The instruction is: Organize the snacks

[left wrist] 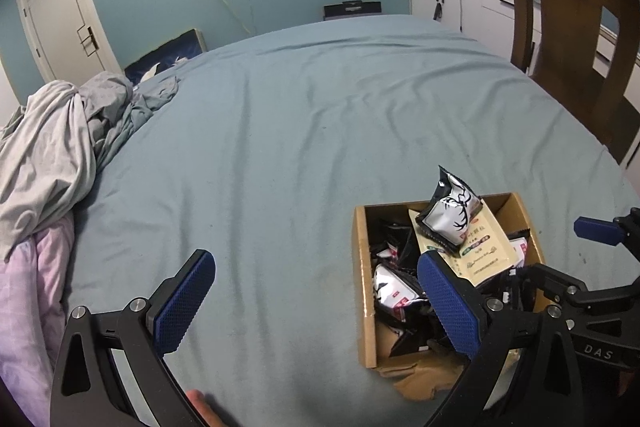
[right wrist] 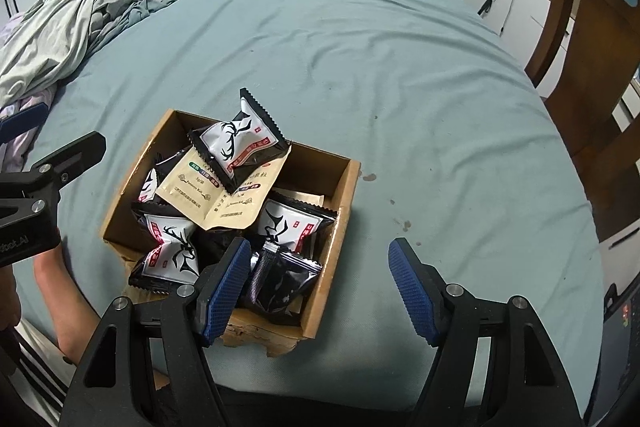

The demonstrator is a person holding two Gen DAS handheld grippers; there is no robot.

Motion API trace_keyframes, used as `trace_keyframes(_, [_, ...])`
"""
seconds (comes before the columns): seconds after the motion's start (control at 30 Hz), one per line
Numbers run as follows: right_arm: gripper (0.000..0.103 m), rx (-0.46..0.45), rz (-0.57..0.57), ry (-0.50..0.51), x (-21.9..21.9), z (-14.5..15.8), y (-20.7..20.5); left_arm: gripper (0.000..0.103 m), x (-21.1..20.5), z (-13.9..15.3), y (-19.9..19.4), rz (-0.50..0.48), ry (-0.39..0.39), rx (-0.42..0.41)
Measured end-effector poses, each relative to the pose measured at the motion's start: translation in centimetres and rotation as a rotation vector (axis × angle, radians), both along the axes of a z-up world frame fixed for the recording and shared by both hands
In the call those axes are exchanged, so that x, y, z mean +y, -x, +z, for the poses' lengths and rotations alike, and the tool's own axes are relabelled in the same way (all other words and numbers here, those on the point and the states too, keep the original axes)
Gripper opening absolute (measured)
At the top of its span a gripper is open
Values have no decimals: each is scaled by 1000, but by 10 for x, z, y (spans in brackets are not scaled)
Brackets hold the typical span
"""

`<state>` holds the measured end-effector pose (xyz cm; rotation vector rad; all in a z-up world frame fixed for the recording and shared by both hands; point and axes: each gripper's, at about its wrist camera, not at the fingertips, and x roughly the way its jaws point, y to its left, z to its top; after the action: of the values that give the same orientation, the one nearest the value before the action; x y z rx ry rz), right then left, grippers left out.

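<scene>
Both tongs spread, nothing pinched: left tongs point(left wrist: 316, 301) hover over bare bedsheet just left of the cardboard box point(left wrist: 365, 279), right tongs point(right wrist: 320, 291) straddle the box's near right corner with one pad over the packets. Snacks sit piled in the box on the blue-sheeted bed point(right wrist: 400, 87): black-and-white deer packets point(right wrist: 240, 147) on top of a beige sachet point(right wrist: 224, 195), more packets beneath. Crumpled grey bedding point(left wrist: 60, 135) far left, wooden chair point(left wrist: 568, 19) far right.

- Left wrist view: angled down across the bed point(left wrist: 280, 147), cardboard box point(left wrist: 362, 267) near, lower right.
- Right wrist view: steeper, box point(right wrist: 344, 195) close, centre-left.
- Shared: box, bed, chair point(left wrist: 560, 27).
</scene>
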<state>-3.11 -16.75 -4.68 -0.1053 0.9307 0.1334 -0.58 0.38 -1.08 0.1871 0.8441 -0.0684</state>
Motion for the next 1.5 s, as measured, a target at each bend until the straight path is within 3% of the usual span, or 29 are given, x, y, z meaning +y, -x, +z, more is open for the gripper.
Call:
trace_keyframes(0.57, [71, -2, -4, -20, -1, 1, 0, 103, -3, -3, 0, -23, 19, 5])
trace_keyframes(0.73, [71, 0, -7, -26, -1, 0, 1, 103, -8, -3, 1, -27, -7, 7])
trace_keyframes(0.9, [71, 0, -3, -18, 0, 1, 2, 103, -8, -1, 3, -42, 22, 4])
trace_keyframes(1.5, [71, 10, -5, -23, 0, -1, -2, 103, -16, -5, 2, -47, -14, 8])
